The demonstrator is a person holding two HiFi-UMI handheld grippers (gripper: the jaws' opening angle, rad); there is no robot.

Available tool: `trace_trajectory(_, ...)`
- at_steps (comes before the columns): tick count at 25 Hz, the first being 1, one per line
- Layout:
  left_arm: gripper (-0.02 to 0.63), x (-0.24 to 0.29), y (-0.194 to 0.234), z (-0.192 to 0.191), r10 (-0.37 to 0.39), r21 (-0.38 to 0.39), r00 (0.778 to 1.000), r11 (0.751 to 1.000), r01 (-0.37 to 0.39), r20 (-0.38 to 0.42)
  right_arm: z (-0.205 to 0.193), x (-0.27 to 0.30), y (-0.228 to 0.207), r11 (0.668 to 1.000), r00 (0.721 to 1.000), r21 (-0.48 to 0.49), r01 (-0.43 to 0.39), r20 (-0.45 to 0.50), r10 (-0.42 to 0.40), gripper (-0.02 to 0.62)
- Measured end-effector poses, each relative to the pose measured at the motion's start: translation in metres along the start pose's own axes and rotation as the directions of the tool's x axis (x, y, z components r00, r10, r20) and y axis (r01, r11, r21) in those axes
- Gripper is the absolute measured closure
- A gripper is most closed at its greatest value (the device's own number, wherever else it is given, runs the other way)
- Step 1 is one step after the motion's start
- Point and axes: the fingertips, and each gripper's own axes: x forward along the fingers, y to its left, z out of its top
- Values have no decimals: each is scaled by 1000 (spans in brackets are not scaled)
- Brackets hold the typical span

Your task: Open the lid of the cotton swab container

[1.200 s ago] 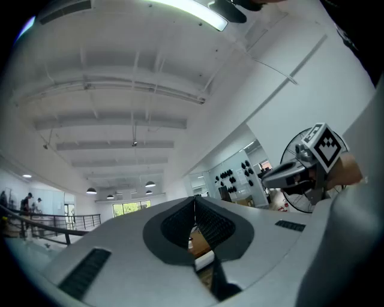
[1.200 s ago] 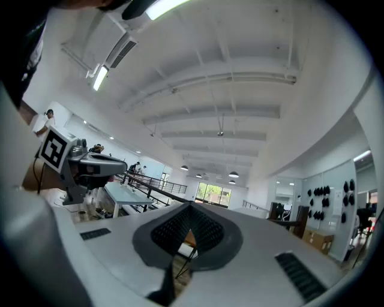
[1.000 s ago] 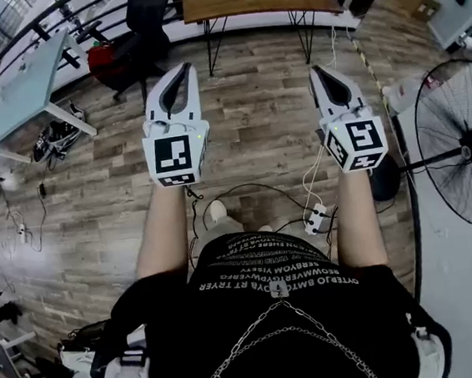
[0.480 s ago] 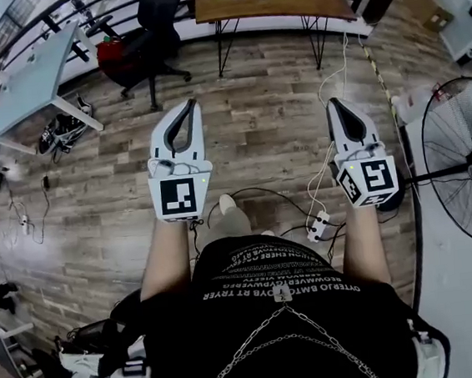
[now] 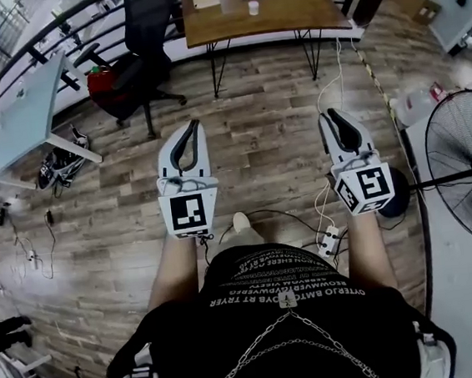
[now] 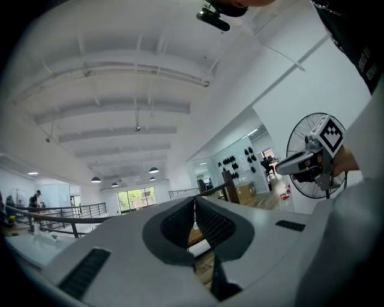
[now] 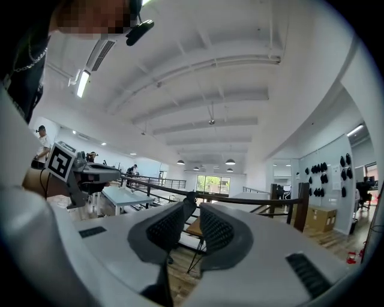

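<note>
Jaws of left gripper [image 5: 192, 126] pressed together at tips, nothing pinched. Jaws of right gripper [image 5: 327, 116] a sliver apart, just been opening, nothing between them. Both held level and side by side above plank floor [image 5: 263, 131], pointing toward wooden table [image 5: 293, 10] yet well short of it. On wooden table, near middle of its top, probable cotton swab container [image 5: 253, 8]: small, white, upright, too far off to make out lid. Office chair [image 5: 143, 34] just left of wooden table; standing fan [image 5: 469, 168] well to its right.
</note>
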Motion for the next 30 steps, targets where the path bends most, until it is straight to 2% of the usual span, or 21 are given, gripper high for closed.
trace_trajectory(1, 577, 9, 6, -1, -5, -6, 1000, 1000, 5, 7, 1, 9, -2, 1000, 1000, 3, 3, -3, -3, 521)
trace_trajectory(4, 577, 34, 22, -4, -26, -10, 999, 1000, 27, 30, 2, 37, -3, 1000, 1000, -5, 10, -16, -11, 485)
trace_trajectory(10, 567, 65, 52, -26, -65, -31, 998, 997, 65, 6, -1, 82, -1, 1000, 999, 0, 4, -47, -4, 467)
trace_trajectory(13, 470, 72, 65, -37, -89, -44, 996, 995, 89, -1, -1, 100, 0, 1000, 999, -2, 11, -50, -12, 459)
trace_trajectory(17, 459, 83, 76, -49, -122, -57, 993, 991, 121, -11, -8, 120, 8, 1000, 997, -24, 2, -78, -4, 459)
trace_trajectory(23, 459, 100, 70, -60, -173, -73, 984, 983, 171, -30, -15, 122, 1, 1000, 996, 5, 27, -90, -26, 457)
trace_trajectory(30, 459, 124, 57, -68, -191, -86, 980, 979, 186, -54, -28, 121, -28, 997, 993, 39, 73, -101, -69, 457)
